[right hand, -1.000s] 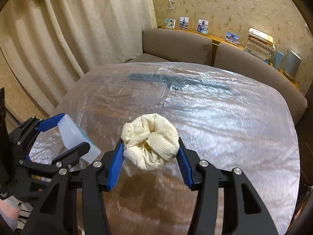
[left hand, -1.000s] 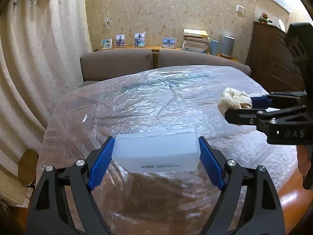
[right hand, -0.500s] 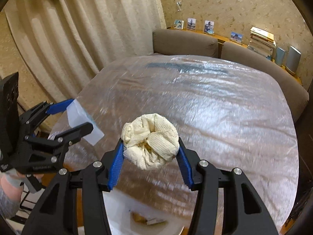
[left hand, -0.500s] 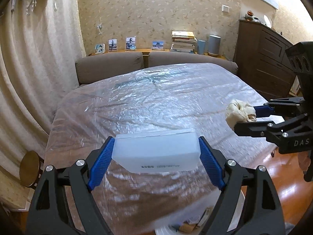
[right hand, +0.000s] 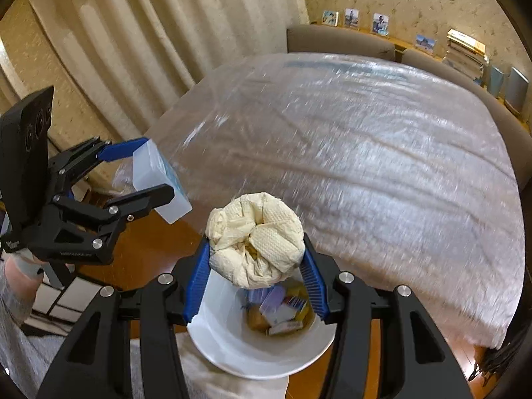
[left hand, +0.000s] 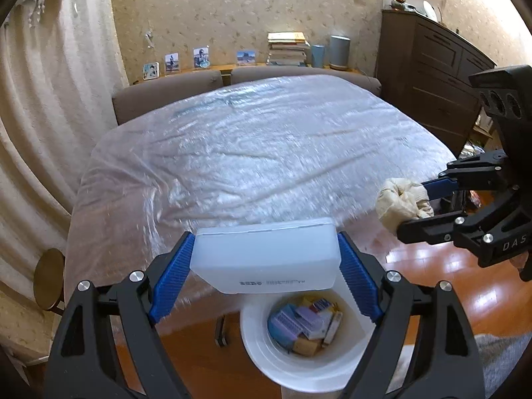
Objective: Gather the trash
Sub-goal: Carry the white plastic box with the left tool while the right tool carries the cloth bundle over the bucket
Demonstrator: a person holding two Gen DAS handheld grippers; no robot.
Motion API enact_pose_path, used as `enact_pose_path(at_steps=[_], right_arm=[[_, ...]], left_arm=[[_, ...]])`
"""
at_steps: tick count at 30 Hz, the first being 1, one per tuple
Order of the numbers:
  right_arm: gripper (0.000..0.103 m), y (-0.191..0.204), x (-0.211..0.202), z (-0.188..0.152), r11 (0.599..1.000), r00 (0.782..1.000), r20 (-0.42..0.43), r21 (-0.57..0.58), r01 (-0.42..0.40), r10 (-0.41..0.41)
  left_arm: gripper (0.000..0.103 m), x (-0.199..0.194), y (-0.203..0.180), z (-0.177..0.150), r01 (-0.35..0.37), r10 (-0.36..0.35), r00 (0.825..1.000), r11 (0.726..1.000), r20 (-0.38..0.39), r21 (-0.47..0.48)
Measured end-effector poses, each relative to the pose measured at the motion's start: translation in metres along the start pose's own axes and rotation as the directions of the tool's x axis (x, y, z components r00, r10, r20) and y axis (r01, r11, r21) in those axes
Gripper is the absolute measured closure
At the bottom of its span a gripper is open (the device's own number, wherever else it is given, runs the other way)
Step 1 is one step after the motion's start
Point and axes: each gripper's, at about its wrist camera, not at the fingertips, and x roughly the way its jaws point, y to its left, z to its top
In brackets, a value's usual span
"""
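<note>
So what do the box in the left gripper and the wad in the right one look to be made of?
Box: likely translucent, frosted white plastic; smooth moulded edges, lid seam, printed line. Wad: apparently cream paper towel, matte; embossed dimple texture, crumpled folds, though thin cloth isn't excluded.

- The left wrist view looks forward along its own fingers point(left hand: 173, 279) from close behind them, tilted down over the tabletop point(left hand: 252, 146) edge toward the sofa point(left hand: 166, 96) wall
- The right wrist view does likewise past its fingers point(right hand: 199, 276), from the right, facing the curtain point(right hand: 139, 33) and the sofa point(right hand: 335, 41)
- Shared – the plastic-covered tabletop point(right hand: 382, 139), the white bin point(left hand: 262, 349) directly below both point(right hand: 212, 335), and each other's gripper: the right gripper point(left hand: 410, 206) at the left view's right edge, the left gripper point(right hand: 151, 171) at the right view's left edge
</note>
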Motion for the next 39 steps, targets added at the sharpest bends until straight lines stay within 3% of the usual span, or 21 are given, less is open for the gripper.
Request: enact_pose_path(at_steps=[9,18,29,39], right_arm=[[0.053,0.013,0.006,-0.031,1.000,0.997,-0.072,-0.020,-0.013,0.012],[0.053,0.008,0.031,-0.048,1.000,0.991,-0.130,0.002,-0.012,0.012],[0.053,0.003,0.073,-0.065,0.998,0.983,-0.169,-0.022,0.067,-0.070],[0.053,-0.005,0.109,-0.073,0.996,0.977,-0.197,-0.007,0.083,-0.083]], left_arm=[[0.018,0.000,-0.018,-0.028,0.035,-0.033,0.997,0.999,-0.065,0.031],[0.018,0.029,-0.032,-0.055,0.047,-0.040,0.987,0.998,-0.159,0.040],[0.018,0.073,-0.035,-0.079,0.014,-0.002,0.970,0.999,-0.241,0.050],[0.018,0.104,-0.038,-0.096,-0.003,0.026,0.959,0.997,-0.283,0.081]])
